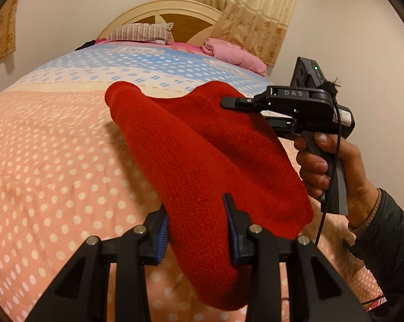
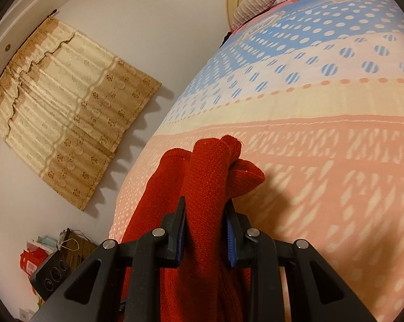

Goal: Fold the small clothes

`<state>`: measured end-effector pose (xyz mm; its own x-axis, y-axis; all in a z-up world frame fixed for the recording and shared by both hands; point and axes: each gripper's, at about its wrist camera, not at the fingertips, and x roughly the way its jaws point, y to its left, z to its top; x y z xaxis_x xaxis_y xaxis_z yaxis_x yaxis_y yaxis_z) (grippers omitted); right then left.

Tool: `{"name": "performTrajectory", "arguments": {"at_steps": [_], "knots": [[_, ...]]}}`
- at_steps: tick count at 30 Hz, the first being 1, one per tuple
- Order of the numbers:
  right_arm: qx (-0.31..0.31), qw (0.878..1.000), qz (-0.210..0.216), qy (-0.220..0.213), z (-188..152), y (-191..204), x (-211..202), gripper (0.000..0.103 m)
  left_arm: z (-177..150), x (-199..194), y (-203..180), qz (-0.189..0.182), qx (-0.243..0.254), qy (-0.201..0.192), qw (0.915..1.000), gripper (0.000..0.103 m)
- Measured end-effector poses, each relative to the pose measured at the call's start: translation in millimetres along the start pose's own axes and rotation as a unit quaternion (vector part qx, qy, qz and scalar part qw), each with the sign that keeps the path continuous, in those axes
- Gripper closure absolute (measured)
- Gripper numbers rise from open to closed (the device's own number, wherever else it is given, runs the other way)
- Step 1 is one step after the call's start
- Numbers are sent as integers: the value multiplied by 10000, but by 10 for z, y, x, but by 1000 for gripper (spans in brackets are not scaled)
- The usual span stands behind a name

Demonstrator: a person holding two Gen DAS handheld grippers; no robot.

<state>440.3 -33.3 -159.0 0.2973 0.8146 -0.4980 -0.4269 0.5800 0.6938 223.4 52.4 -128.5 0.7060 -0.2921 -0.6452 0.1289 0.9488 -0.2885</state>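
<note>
Left gripper [image 1: 199, 230] pinches one edge of the red knit garment [image 1: 202, 145]; right gripper [image 2: 206, 230] clamps a bunched fold of it. The garment hangs stretched between them above the dotted bedspread [image 1: 54, 147]. The left bite looks shallow, though the fabric hides its depth. Risk: uneven pull slips that edge, collapsing the fold; bunched layers would crease. Pillow [image 1: 140, 32] lies far off.

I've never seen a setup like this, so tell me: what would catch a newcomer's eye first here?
The bright red knitted garment stands out first, held up above the bed between two hand-held tools. The left gripper pinches its near edge, and the right gripper, held in a person's hand, clamps the far right edge. Behind it spreads the polka-dot bedspread in pink, cream and blue.
</note>
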Motion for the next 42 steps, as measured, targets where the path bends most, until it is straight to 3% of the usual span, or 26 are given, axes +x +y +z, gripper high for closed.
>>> {"name": "performTrajectory", "arguments": {"at_steps": [16,22,25,28,30,31,33,37,38,41,42], "knots": [[171,9996,-134,173,-56,-129,272,78,-165,15,203,12,-218,110,9997,62],[294,9988,-336,207,-87,-289,336,78,-164,11,244,348,-246,117,9990,38],[329,9982,-474,181,-105,-309,338,77,-139,-55,198,528,-117,44,9985,38],[134,9984,-529,-122,-108,-135,184,72,-76,-223,148,779,33,-379,9962,34],[-126,9979,-502,-390,-106,66,15,68,-11,-299,179,962,-2,-639,9933,19],[-315,9972,-393,-557,-120,193,-97,66,13,-290,210,1001,-32,-665,9927,14],[-670,9951,-159,-711,-186,444,-271,60,50,-180,294,1191,-95,-513,9915,14],[-1053,9938,177,-301,-431,693,-262,58,-5,81,451,1428,-240,-102,9894,14],[-1108,9938,74,-58,-528,693,-183,58,-42,104,487,1387,-330,-75,9898,14],[-851,9924,-844,293,-730,428,6,58,-106,73,525,1350,-486,-142,9896,9],[-616,9958,-641,224,-780,283,-13,58,-133,52,506,1365,-505,-152,9892,8]]}}
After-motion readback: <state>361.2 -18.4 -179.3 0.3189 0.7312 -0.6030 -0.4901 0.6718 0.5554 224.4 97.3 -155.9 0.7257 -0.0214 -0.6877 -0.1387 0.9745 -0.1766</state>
